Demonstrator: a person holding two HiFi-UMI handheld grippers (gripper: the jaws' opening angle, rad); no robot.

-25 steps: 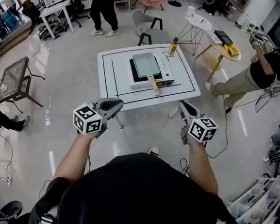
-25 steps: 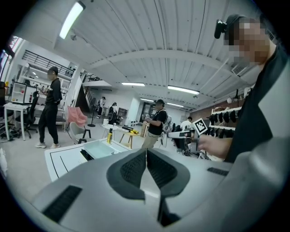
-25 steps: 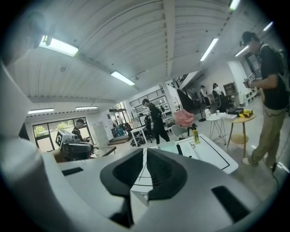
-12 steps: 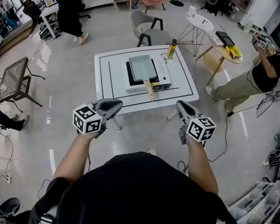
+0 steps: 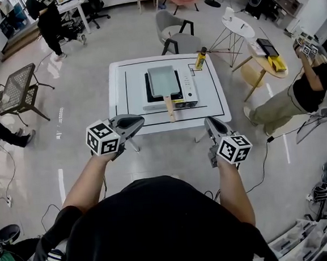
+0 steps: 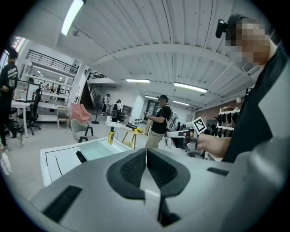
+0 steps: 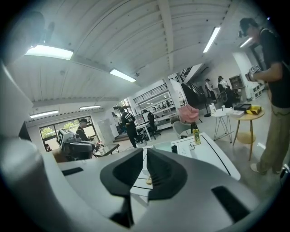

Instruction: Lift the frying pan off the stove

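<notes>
On the white table (image 5: 123, 96), well ahead of the 2 grippers, the frying pan (image 5: 163, 80) is seen resting on the stove (image 5: 189, 89), its wooden handle (image 5: 169, 107) pointed toward the person. Nothing of the lift is judged done: the approach, the grasp and the raise are all left. The left gripper (image 5: 135, 122) is held with its jaws pressed together on nothing, and the right gripper (image 5: 210, 123) is likewise closed and empty.
</notes>
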